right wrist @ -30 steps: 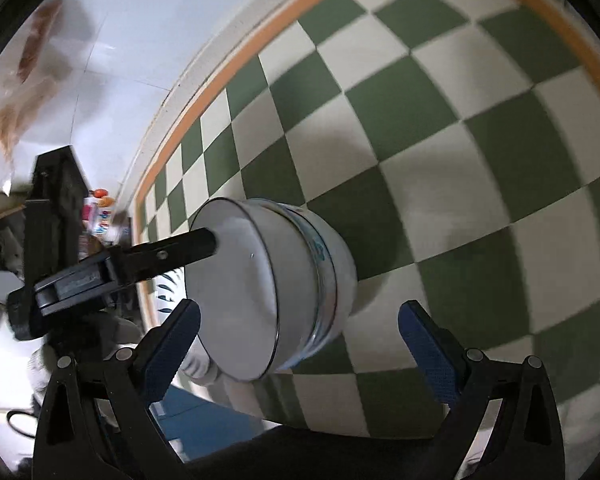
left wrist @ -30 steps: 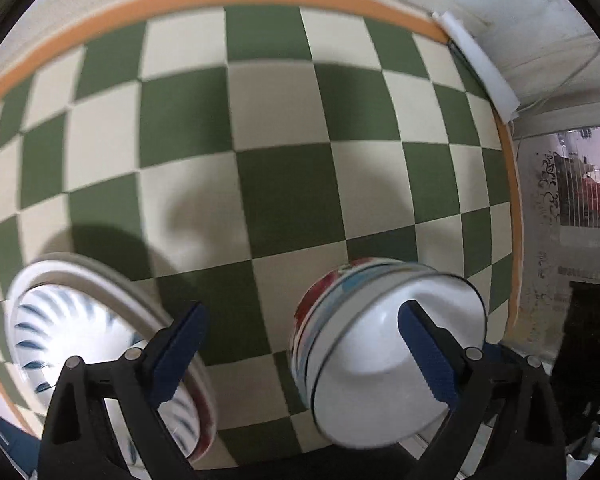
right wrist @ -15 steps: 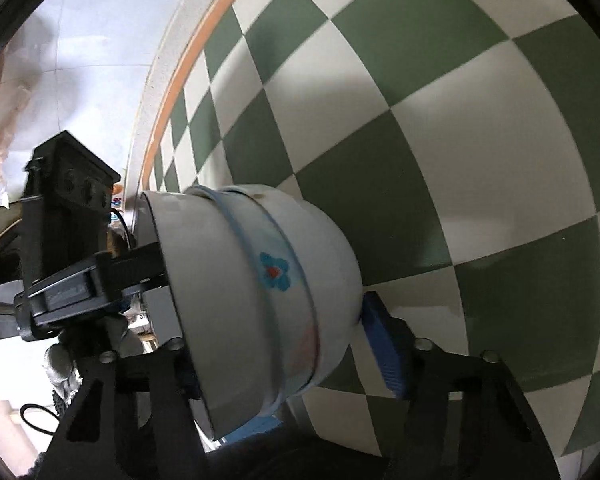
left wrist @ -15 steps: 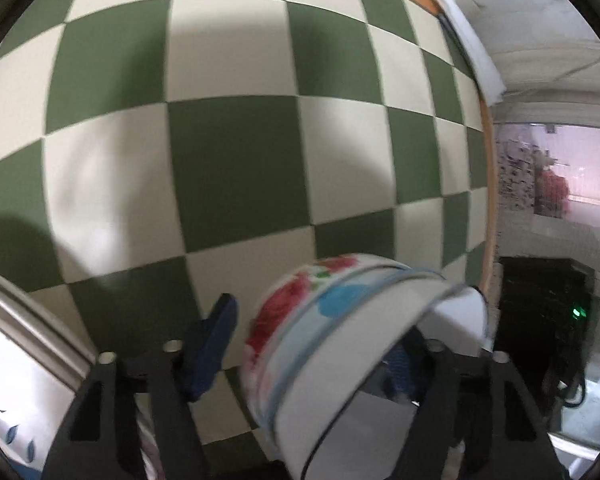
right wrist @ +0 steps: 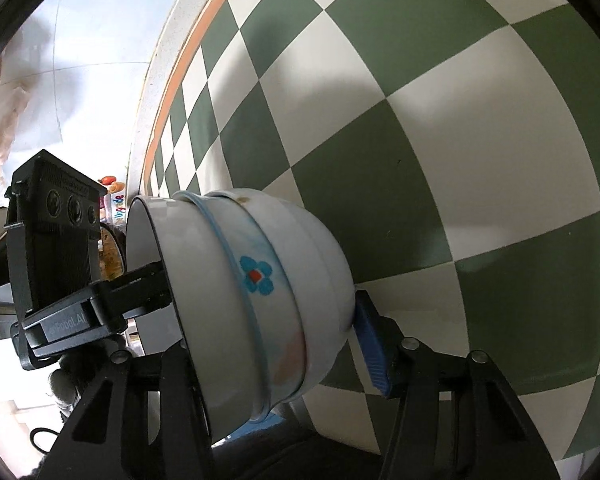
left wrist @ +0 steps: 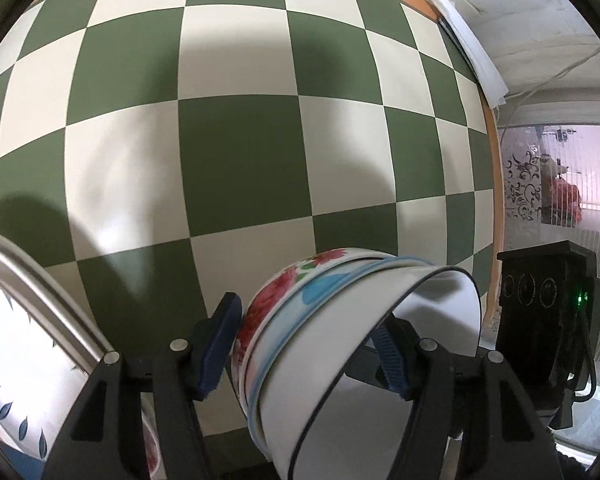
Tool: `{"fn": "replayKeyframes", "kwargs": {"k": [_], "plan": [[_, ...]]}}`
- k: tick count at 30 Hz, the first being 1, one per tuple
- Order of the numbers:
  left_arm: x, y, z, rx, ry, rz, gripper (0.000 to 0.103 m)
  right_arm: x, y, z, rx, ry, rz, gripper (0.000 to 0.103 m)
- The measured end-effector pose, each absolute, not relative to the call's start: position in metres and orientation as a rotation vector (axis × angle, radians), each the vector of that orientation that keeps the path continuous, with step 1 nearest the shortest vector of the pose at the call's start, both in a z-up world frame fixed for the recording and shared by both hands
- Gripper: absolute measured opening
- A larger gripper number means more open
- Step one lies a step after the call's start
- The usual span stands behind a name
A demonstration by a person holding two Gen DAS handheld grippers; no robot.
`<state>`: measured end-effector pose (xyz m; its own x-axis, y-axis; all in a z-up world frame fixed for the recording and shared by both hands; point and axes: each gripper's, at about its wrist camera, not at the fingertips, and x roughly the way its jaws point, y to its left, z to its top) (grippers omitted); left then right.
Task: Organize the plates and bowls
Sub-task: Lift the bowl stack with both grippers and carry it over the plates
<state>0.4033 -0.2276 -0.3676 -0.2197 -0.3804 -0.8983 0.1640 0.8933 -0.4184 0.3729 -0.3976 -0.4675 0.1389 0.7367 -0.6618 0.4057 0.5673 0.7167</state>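
Observation:
A stack of nested white bowls (left wrist: 340, 344), with red flowers and a blue band on the sides, is held above the green and cream checked table (left wrist: 236, 160). My left gripper (left wrist: 304, 348) is shut on the stack, one blue pad outside and one inside the rim. In the right wrist view the same bowl stack (right wrist: 260, 300) shows a blue flower, and my right gripper (right wrist: 284, 352) is shut on it from the other side. A plate (left wrist: 12, 340) with blue leaf marks and a metal rim lies at the lower left.
The table's orange edge (left wrist: 496, 184) runs down the right side, with a white strip (left wrist: 468, 44) at the corner. The right gripper's black camera block (left wrist: 548, 312) is close beside the stack. The left gripper's block (right wrist: 52, 240) shows in the right wrist view.
Both grippers closed on the bowl stack from opposite sides and lifted it off the table. The stack now sits tilted between the fingers, closer to both cameras.

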Motion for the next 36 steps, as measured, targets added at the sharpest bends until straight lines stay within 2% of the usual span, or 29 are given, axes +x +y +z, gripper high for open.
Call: {"fn": "replayKeyframes", "kwargs": {"k": [13, 23, 36], "plan": [[0.408, -0.201, -0.321, -0.197, 1.66, -0.468, 0.062, 0.404, -0.372, -0.426, 0.966, 1.48, 0.38, 0.056], [0.413, -0.127, -0.286, -0.218, 1.604, -0.439, 0.062, 0.415, -0.305, -0.392, 0.912, 1.477, 0.441, 0.055], [0.41, -0.016, -0.297, -0.309, 1.59, -0.326, 0.061, 0.435, -0.194, -0.404, 0.838, 1.533, 0.547, 0.055]]}}
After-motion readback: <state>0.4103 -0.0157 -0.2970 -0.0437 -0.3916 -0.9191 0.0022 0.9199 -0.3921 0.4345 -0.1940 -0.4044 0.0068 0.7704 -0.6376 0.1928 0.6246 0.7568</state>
